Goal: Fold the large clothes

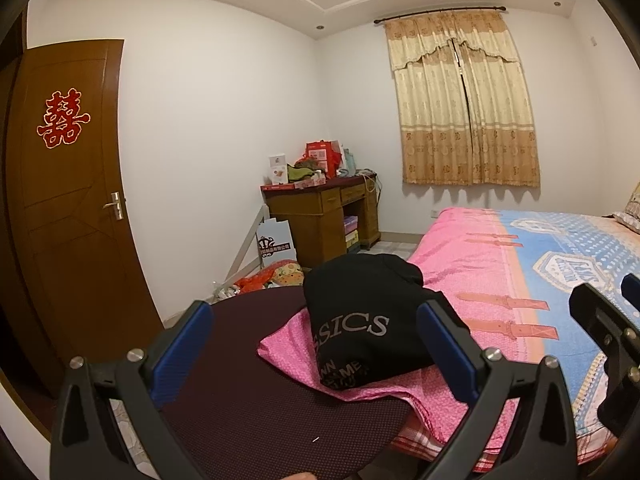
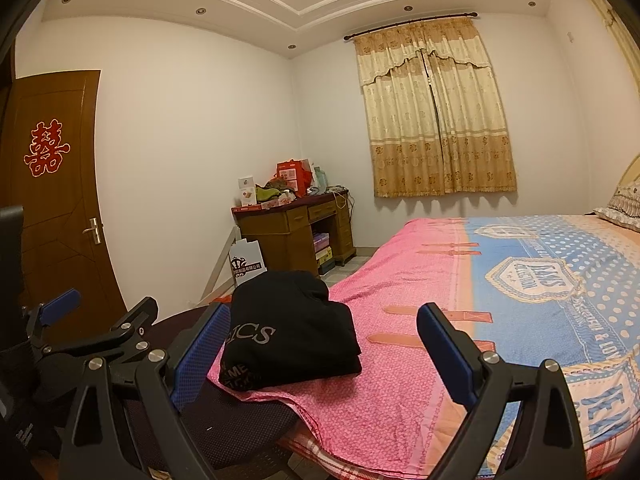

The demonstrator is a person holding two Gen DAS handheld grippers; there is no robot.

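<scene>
A black garment (image 1: 372, 316) with grey lettering lies folded in a compact bundle on the pink corner of the bedsheet (image 1: 472, 264). It also shows in the right wrist view (image 2: 288, 336). My left gripper (image 1: 316, 320) is open and empty, held just short of the bundle, its blue fingers to either side in view. My right gripper (image 2: 324, 328) is open and empty, a little back from the bundle's right side. The right gripper's tip also shows at the right edge of the left wrist view (image 1: 600, 316). The left gripper shows at lower left of the right wrist view (image 2: 100, 316).
A dark mesh chair seat (image 1: 248, 392) sits under the sheet corner at the bed's edge. The bed's blue patterned part (image 2: 552, 280) stretches right. A wooden desk (image 1: 324, 216) with clutter stands in the far corner. A brown door (image 1: 68, 184) is at left.
</scene>
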